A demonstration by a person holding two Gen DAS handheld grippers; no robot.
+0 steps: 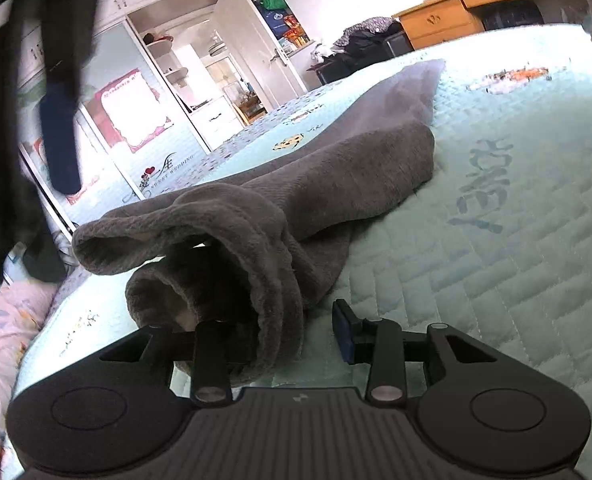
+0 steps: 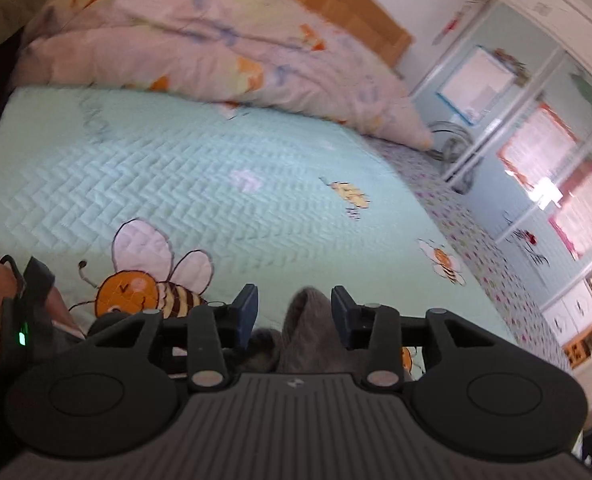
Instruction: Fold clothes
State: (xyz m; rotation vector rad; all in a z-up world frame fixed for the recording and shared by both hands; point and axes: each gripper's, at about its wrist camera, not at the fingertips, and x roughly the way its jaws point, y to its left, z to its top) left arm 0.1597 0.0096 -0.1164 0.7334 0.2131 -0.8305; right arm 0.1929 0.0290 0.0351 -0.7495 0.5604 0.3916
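The grey garment (image 1: pixel 296 184) lies in a long bunched strip on the mint quilted bed (image 1: pixel 496 260), running from right in front of my left gripper (image 1: pixel 292 336) up and away toward one o'clock, its near end rolled into thick folds. In the left view my right-hand finger (image 1: pixel 346 334) stands clear on the bare quilt with its blue pad showing, while the other finger is buried under the nearest fold, so the fingers sit apart with cloth draped over one of them and nothing pinched. Over on the right gripper (image 2: pixel 294 314), the fingers (image 2: pixel 246 312) are apart too, and a peak of the same grey cloth (image 2: pixel 308 320) pokes up in the gap between them, close to both blue pads; whether it touches either one I cannot tell. At ten o'clock from that gripper a big embroidered bee (image 2: pixel 144 284) decorates the quilt. A pink patterned duvet (image 2: pixel 216 40) is heaped at twelve o'clock against a wooden headboard (image 2: pixel 336 12). At three o'clock stands the wardrobe (image 2: pixel 556 140) with its panelled doors.
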